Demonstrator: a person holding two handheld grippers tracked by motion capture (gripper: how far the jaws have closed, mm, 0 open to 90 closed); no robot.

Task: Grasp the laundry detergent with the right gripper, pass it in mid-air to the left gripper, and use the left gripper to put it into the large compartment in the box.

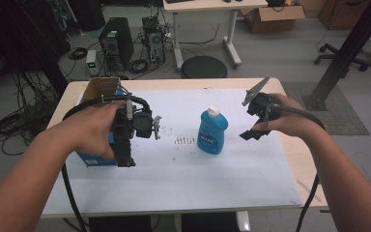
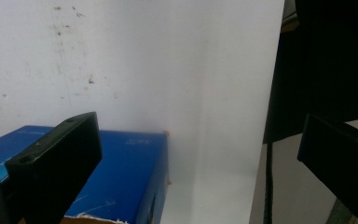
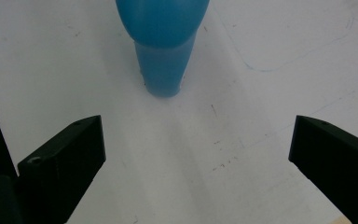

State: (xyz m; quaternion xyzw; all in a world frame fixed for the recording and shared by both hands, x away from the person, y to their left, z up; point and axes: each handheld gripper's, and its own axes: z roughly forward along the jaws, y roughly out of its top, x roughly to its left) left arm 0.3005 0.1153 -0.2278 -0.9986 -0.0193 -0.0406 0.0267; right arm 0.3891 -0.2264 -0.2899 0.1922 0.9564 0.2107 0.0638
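A blue bottle (image 1: 212, 131) with a white cap stands upright in the middle of the white sheet (image 1: 183, 179). My right gripper (image 1: 249, 122) hovers just right of it, open, jaws pointing toward the bottle and apart from it. In the right gripper view the bottle's base (image 3: 163, 70) is ahead, beyond the wide-spread jaws of the right gripper (image 3: 196, 140). My left gripper (image 1: 125, 157) is held over an open box (image 1: 92, 159) with blue sides at the table's left. In the left gripper view, the blue box (image 2: 126, 172) lies under the left jaw of the open left gripper (image 2: 196, 135).
Small dark specks (image 1: 183, 141) mark the sheet left of the bottle. The table's near edge (image 1: 174, 212) is close to the person. Behind the table are computer towers (image 1: 116, 41), cables, a round black stool (image 1: 204, 67) and another desk.
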